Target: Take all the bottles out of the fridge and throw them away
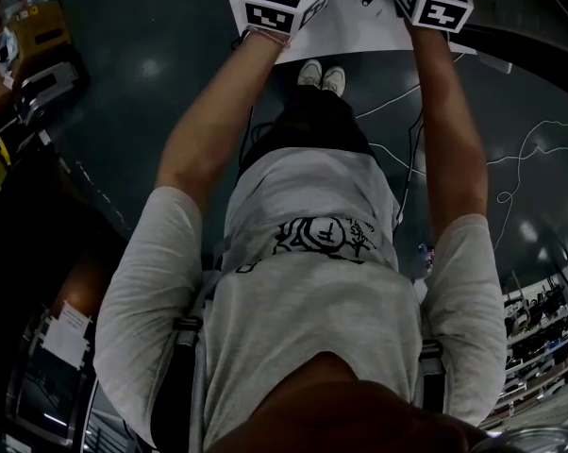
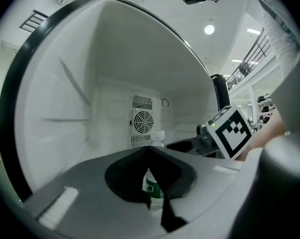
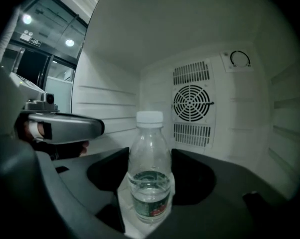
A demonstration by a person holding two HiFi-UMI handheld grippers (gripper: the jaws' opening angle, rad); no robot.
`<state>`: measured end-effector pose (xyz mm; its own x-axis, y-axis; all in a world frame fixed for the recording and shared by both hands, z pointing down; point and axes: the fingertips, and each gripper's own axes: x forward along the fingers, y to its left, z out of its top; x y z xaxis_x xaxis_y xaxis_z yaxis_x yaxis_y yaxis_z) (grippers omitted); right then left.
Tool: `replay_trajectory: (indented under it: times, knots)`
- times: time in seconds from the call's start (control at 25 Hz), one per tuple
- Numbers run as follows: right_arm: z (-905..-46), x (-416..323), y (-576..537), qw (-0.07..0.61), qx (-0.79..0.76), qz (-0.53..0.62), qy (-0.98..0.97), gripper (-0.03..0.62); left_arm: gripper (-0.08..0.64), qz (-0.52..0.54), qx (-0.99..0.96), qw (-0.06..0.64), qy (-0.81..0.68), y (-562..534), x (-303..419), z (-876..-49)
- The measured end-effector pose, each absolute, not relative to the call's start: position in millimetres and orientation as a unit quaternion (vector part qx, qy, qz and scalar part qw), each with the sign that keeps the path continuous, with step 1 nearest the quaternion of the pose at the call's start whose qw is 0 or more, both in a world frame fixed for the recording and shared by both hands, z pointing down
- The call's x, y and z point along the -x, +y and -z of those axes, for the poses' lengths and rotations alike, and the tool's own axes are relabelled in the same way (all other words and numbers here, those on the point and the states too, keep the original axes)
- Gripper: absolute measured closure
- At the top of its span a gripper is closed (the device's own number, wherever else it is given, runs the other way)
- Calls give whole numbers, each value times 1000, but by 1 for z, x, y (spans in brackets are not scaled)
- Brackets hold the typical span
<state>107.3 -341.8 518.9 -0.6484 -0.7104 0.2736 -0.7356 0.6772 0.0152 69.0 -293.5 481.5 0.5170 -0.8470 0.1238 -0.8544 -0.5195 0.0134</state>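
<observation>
- Reaching into the fridge, you are working on the pickup. The bottle is standing upright on the fridge floor, low in the centre of the right gripper view, in front of the fan grille.
- You are bracketing it with the right gripper. Its fingers are standing wide, one on each side of the bottle's lower body and close to it. A strip of white floor is showing at the left, so I judge they are not clamping yet.
- You are best closing squarely and gently on the labelled waist. A thin, part-filled bottle is likely to flex or tip under an off-centre squeeze.
- You are carrying nothing in the left gripper. Its fingers are drawn nearly together, the tips seeming to meet, and a bottle is showing through the slit beyond them.
- That gripper is hanging at the left of the right gripper view, so you should be holding it clear of the lift-out path.
</observation>
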Motion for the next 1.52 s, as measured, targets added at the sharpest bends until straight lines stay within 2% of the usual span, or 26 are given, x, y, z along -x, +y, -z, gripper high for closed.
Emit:
replay_trajectory:
  times: [0.92,1.52]
  knots:
    - [-461,-130,-263,131,-391,-32,-910,321,551,-35,-874,47,-482,-229,-67,-449]
    - [-409,-140,-209,116,-367,-31,-923,321,551,-9,-888,31,-459,-200,-86,-393]
